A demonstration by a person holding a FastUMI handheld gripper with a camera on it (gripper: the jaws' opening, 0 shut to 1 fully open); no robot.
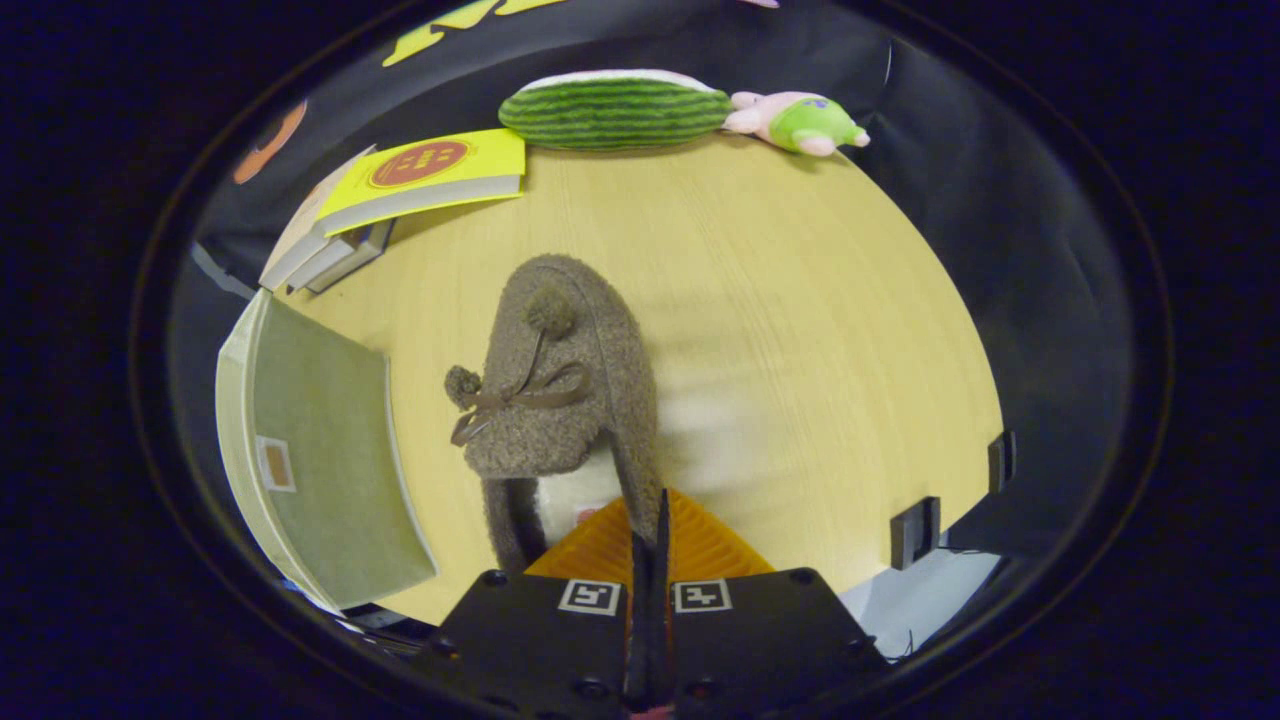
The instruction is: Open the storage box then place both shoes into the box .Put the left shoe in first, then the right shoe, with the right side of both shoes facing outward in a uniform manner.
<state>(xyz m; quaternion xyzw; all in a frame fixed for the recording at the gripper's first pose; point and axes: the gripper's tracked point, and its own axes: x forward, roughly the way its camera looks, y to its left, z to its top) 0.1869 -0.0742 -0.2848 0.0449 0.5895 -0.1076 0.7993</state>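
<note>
One brown fuzzy slipper (565, 390) with two pom-poms and a bow lies toe-away on the wooden table (800, 330), just ahead of my fingers. My gripper (655, 525) has its orange fingers pressed together on the right rim of the slipper's heel opening. The slipper's pale lining shows left of the fingers. A green storage box (325, 450) with cream edging sits to the left of the slipper. I cannot tell whether the box is open, or whether the slipper is lifted off the table.
A stack of books (400, 195) with a yellow cover on top lies beyond the box. At the table's far edge rest a watermelon-striped plush (615, 110) and a pink and green plush toy (800, 122). Two small black blocks (915, 532) stand at the table's right edge.
</note>
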